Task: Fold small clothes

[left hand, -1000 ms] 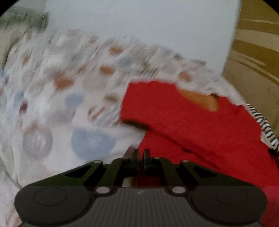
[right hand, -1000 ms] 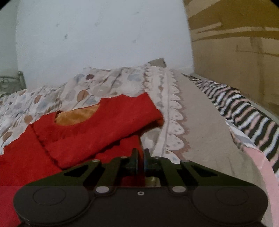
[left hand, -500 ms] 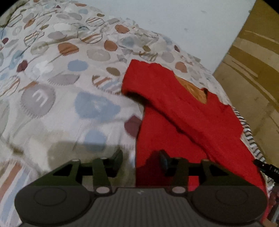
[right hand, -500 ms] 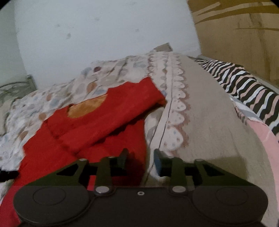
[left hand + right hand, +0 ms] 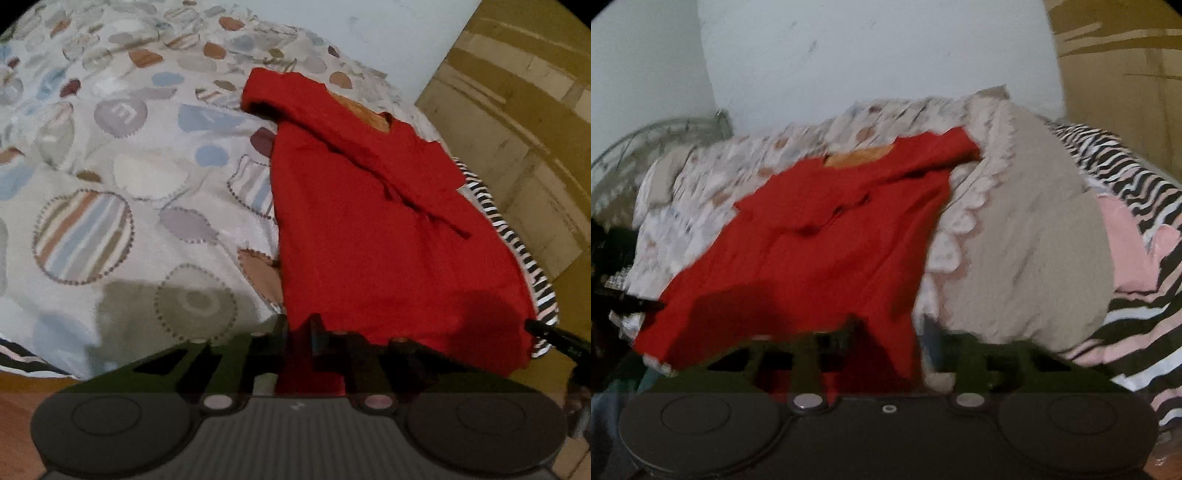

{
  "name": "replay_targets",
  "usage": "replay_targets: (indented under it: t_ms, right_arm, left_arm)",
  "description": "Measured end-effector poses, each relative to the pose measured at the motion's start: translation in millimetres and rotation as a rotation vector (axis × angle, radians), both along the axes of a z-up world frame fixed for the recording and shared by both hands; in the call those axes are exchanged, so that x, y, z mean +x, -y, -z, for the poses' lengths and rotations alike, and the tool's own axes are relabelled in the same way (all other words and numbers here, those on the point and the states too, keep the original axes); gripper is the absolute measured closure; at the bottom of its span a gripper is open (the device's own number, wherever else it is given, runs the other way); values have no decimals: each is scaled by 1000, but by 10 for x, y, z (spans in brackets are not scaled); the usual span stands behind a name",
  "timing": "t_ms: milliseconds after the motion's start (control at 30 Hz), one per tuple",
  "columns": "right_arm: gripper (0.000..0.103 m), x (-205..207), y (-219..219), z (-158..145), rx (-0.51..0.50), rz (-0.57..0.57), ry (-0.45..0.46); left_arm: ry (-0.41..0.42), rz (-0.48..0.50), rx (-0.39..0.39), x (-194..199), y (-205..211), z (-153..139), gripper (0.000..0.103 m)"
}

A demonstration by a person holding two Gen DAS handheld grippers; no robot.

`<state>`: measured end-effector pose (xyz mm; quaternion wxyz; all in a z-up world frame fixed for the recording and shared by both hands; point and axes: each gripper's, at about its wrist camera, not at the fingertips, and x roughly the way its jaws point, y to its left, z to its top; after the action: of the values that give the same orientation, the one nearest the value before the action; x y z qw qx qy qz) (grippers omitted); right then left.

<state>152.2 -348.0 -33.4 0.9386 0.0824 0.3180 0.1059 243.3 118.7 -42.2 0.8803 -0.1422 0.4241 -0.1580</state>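
Left gripper [image 5: 298,325]: the jaws are pinched together on the near hem of the red garment [image 5: 369,229], at its left corner; red cloth shows between and behind the fingers. Log and frame agree on a closed grip.

Right gripper [image 5: 890,328]: the jaws are closing. The frame is blurred, and the red hem's right corner lies between the fingers [image 5: 929,332]; a gap is visible beside the cloth, so a firm pinch cannot be confirmed. In the left wrist view the tip of this gripper shows at the garment's far right hem corner.

The red garment lies spread on the bed, hem toward the cameras, neck away. Its body is flat, with shadows of the grippers falling on the near part. One sleeve [image 5: 369,147] is folded across the chest, running diagonally from the upper left shoulder. An orange lining [image 5: 860,157] shows at the neck opening.

Beneath the garment: a quilt [image 5: 129,166] printed with circles and stripes in blue, brown and grey, extending well to the left. On the right, a beige panel with a scalloped edge [image 5: 1027,229] lies just beside the garment. Beyond that, a black-and-white striped cloth [image 5: 1126,177] with pink patches.

Far side: a pale wall [image 5: 868,55], a brown wooden surface [image 5: 517,110] at right, and a metal bed frame [image 5: 639,147] at far left
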Motion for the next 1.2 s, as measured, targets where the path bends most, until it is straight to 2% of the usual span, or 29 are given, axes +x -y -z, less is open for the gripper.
replay_targets:
  t_ms: [100,200,300,367,500,633,733,767,800,833,900,933,967,1000,1100,1200]
  right_arm:
    - [98,-76,-114,-106,-61,-17,5]
    - [99,-179,14,-320,26,4,16]
    - [99,-254,137,-449,74,8,23]
    - [99,-233,144,-417,46,2,13]
    - [98,-124,130,-169,16,9,-58]
    - [90,-170,18,-75,-77,4,-39]
    - [79,-255,-94,-74,-214,-6,10]
    - [75,-279,-120,-70,-257,-9,26]
    - [69,-318,-158,-66,-309,-14,46]
    - [66,-341,-182,-62,-348,-16,62]
    - [54,-401,-217,-61,-422,-21,99]
    - [50,-422,-228,-59,-451,-28,114]
    - [41,-453,-241,-58,-484,-40,129]
    - [33,-485,-253,-58,-519,-52,145]
    - [21,-626,-308,-20,-657,-108,209]
    - [10,-769,-405,82,-805,-185,266]
  left_arm:
    - [48,-27,24,-125,42,-236,97]
    - [50,-37,30,-222,25,-403,98]
    - [33,-15,54,-242,59,-398,99]
    - [17,-12,89,-202,102,-309,98]
    - [-37,-25,60,-126,79,-140,98]
    - [-36,-25,65,-151,71,-107,95]
    - [-32,-36,86,-170,91,-95,71]
    - [-42,-43,81,-175,89,-90,55]
    - [-48,-49,70,-177,77,-87,45]
    - [-50,-56,58,-184,59,-86,42]
    - [-53,-72,45,-205,37,-96,23]
    - [-51,-85,49,-224,33,-113,18]
    - [-42,-98,53,-250,26,-135,12]
    - [-28,-105,57,-280,23,-161,11]
    - [18,-116,94,-361,45,-238,1]
    - [61,-143,151,-436,91,-293,1]
